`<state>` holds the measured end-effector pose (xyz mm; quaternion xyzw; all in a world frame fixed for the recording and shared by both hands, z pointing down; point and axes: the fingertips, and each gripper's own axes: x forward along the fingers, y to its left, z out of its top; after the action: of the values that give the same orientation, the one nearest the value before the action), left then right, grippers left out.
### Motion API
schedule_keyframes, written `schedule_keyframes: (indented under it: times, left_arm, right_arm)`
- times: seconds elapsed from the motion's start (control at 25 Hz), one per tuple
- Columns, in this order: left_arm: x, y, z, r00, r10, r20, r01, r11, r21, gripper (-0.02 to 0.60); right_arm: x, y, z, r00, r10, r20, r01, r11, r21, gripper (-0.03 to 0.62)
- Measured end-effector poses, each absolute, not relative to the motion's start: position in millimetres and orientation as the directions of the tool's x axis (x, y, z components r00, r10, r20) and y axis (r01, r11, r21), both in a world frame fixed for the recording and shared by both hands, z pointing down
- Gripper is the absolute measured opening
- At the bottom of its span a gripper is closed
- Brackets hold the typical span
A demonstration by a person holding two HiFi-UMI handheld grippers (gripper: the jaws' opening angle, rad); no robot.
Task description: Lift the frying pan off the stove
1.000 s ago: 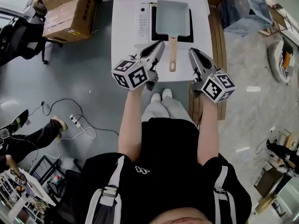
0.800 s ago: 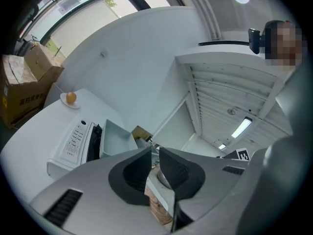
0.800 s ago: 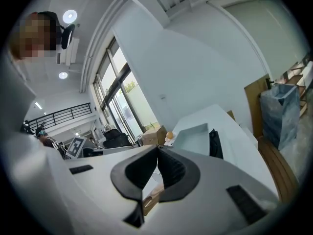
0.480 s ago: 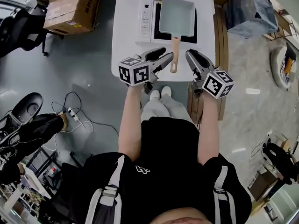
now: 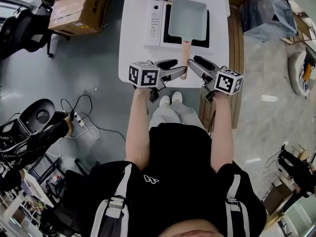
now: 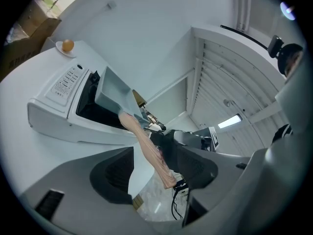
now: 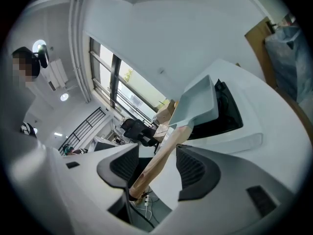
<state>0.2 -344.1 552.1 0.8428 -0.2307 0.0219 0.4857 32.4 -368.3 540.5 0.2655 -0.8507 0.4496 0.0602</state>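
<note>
head view: left gripper [image 5: 175, 69] and right gripper [image 5: 193, 64], jaws just opened wide, straddle the frying pan handle [image 5: 185, 51] without gripping it.

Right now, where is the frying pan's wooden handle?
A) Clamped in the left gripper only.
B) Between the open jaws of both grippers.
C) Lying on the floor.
B: the handle runs between the jaws of the left gripper and right gripper, which have just been opening and stand apart; the frying pan sits on the stove.
</note>
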Motion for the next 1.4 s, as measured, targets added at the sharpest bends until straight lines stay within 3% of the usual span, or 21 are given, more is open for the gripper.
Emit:
schedule_keyframes:
  times: [0.32, 0.68, 0.96, 1.4]
  left_arm:
    - [17.4, -328.5, 565.8, 0.927, -0.268, 0.261, -0.356, -0.419, 0.835, 0.287]
    - [26.9, -326.8, 567.4, 0.95, -0.252, 0.184, -0.273, -0.38, 0.884, 0.187]
    - [28.6, -328.2, 565.0, 0.952, -0.259, 0.164, -0.256, -0.379, 0.889, 0.16]
    - [28.2, -327.2, 558.8, 0.952, -0.262, 0.156, -0.264, -0.451, 0.852, 0.169]
  right_arm:
    - [11.9, -370.4, 550.0, -0.907, -0.304, 0.292, -0.404, 0.431, -0.807, 0.244]
    - [4.2, -370.5, 560.8, -0.921, -0.257, 0.291, -0.378, 0.421, -0.825, 0.175]
    - [4.7, -370.0, 565.9, -0.933, -0.279, 0.228, -0.321, 0.354, -0.879, 0.164]
    - [4.2, -370.8, 561.8, -0.932, -0.328, 0.158, -0.279, 0.367, -0.887, 0.156]
